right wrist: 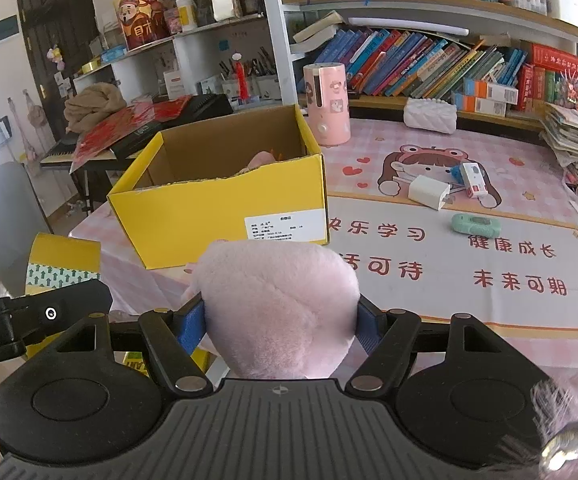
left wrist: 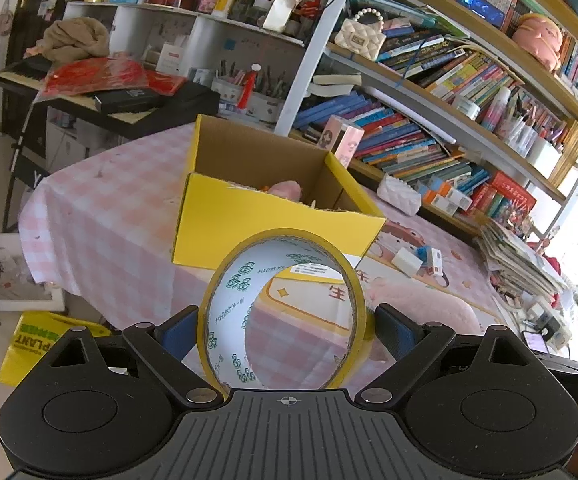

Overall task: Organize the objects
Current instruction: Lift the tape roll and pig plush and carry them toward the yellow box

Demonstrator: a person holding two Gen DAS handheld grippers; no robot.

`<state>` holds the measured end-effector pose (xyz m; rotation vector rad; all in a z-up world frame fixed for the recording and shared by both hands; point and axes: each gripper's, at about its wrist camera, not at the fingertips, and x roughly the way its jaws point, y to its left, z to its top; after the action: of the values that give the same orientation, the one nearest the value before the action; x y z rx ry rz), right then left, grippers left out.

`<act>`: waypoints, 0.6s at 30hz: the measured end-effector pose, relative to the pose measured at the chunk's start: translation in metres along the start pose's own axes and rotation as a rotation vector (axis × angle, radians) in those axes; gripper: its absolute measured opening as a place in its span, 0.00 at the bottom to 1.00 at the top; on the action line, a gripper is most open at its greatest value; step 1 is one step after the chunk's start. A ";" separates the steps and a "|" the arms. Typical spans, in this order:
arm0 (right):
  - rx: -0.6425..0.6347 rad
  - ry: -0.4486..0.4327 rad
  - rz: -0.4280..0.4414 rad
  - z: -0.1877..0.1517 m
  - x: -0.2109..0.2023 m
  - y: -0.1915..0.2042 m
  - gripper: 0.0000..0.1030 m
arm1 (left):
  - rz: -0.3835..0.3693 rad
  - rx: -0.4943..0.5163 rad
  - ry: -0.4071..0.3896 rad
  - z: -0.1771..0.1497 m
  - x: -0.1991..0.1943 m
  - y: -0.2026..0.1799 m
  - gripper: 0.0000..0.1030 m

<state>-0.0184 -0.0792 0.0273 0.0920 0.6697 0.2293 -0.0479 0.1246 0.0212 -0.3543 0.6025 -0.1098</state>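
Already we have something pink inside the yellow box point(right wrist: 225, 204). Our left gripper point(left wrist: 287, 330) pinches a tape roll point(left wrist: 285, 308) and our right gripper point(right wrist: 281, 320) a pink plush point(right wrist: 281, 304), both near it; charger point(right wrist: 429, 192) and green case point(right wrist: 476, 224) wait on the tabletop point(right wrist: 449, 312).
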 end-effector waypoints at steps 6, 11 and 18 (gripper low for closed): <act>0.001 0.001 -0.010 0.003 0.003 -0.004 0.68 | -0.002 0.001 -0.001 0.000 0.002 -0.001 0.91; 0.002 -0.001 -0.003 0.007 0.009 -0.006 0.68 | 0.005 0.026 -0.018 0.008 0.010 -0.006 0.91; -0.006 -0.036 0.027 0.037 0.032 -0.011 0.68 | 0.034 0.052 -0.081 0.037 0.025 -0.010 0.91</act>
<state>0.0313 -0.0822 0.0353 0.0995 0.6321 0.2549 -0.0059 0.1210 0.0396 -0.2964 0.5244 -0.0777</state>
